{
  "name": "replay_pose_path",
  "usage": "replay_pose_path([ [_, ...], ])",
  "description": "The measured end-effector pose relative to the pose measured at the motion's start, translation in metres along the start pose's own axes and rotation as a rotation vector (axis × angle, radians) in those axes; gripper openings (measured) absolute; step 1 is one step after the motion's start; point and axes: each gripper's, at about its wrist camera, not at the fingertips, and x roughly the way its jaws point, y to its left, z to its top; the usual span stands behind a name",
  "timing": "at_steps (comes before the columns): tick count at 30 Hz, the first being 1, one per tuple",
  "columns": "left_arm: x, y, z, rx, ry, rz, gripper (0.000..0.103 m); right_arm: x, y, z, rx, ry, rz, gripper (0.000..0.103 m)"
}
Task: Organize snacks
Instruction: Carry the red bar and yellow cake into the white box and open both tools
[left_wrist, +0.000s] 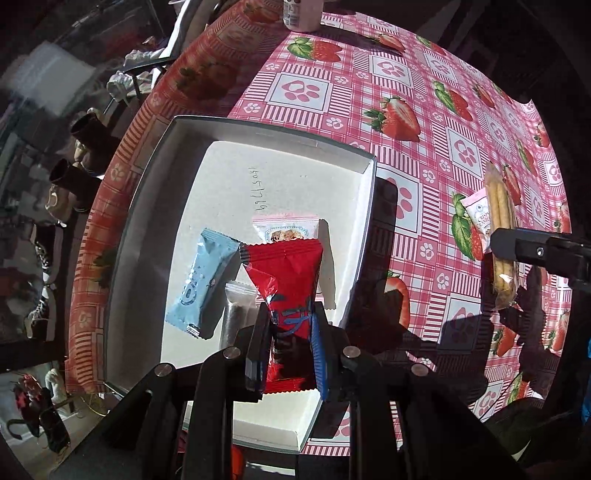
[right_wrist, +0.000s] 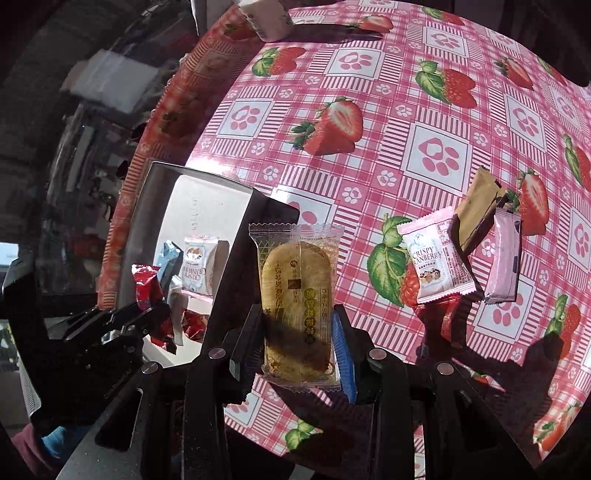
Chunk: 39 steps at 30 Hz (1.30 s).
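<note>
Red packet (left_wrist: 288, 295) in left hand-held gripper (left_wrist: 286, 328) above box (left_wrist: 147, 192).

My left hand-held gripper (left_wrist: 286, 325) pinches a glossy, crinkled red foil packet (left_wrist: 286, 273). Box (left_wrist: 236, 177) looks like matt white card. My right one holds a clear glossy plastic cracker wrapper (right_wrist: 297, 295). Bench cloth (right_wrist: 406, 110) is smooth, shiny vinyl.

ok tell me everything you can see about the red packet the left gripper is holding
The red packet is a glossy foil-like snack wrapper with crimped, serrated ends and blue and white lettering too creased to read. The left gripper pinches its lower half between its fingers, so it is held above the white box, over the snacks already in there. Its far end overlaps the view of a white cranberry packet; a light blue packet lies to its left. Whether it touches them is unclear.
</note>
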Motion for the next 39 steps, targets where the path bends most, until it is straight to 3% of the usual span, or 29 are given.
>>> replay_pose_path([
  [12,0.016,0.037,-0.005,-0.059,0.039,0.039,0.022,0.044,0.074,0.033,-0.112,0.078,0.028,0.038],
  [36,0.048,0.065,-0.006,-0.077,0.096,0.056,0.023,0.095,0.123,0.053,-0.156,0.160,-0.012,0.038],
  [38,0.048,0.066,-0.005,-0.076,0.096,0.060,0.033,0.097,0.126,0.053,-0.159,0.163,-0.011,0.038],
  [39,0.047,0.066,-0.004,-0.077,0.094,0.062,0.049,0.099,0.127,0.053,-0.159,0.168,-0.010,0.038],
])
